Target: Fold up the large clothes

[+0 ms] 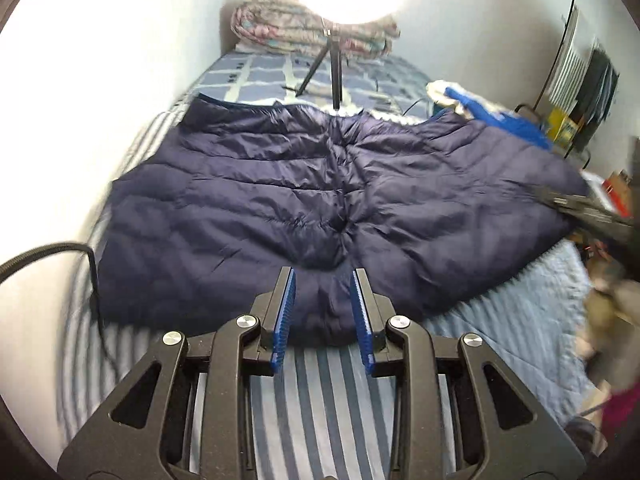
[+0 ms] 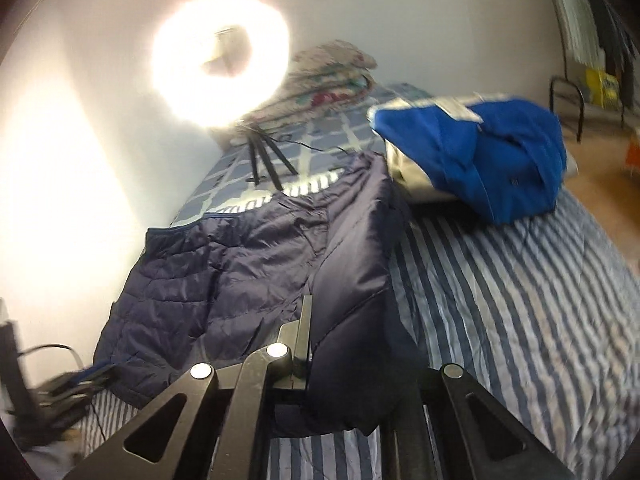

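Note:
A large navy quilted jacket (image 1: pixel 280 196) lies spread on a striped bed (image 1: pixel 320 400). My left gripper (image 1: pixel 323 276) is open and empty at the jacket's near edge, its blue pads (image 1: pixel 285 320) either side of a bunched part of the hem. My right gripper (image 2: pixel 344 320) is shut on the jacket's right edge (image 2: pixel 352 280) and holds it lifted, the fabric draped over the jaws and hiding the right finger. The right gripper also shows at the right of the left wrist view (image 1: pixel 576 208), blurred.
A blue garment (image 2: pixel 480 148) lies heaped at the far right of the bed. A ring light on a tripod (image 2: pixel 264 160) stands on the bed beyond the jacket, in front of a folded floral quilt (image 1: pixel 304 28). A wall runs along the left. A black cable (image 1: pixel 72 248) hangs at left.

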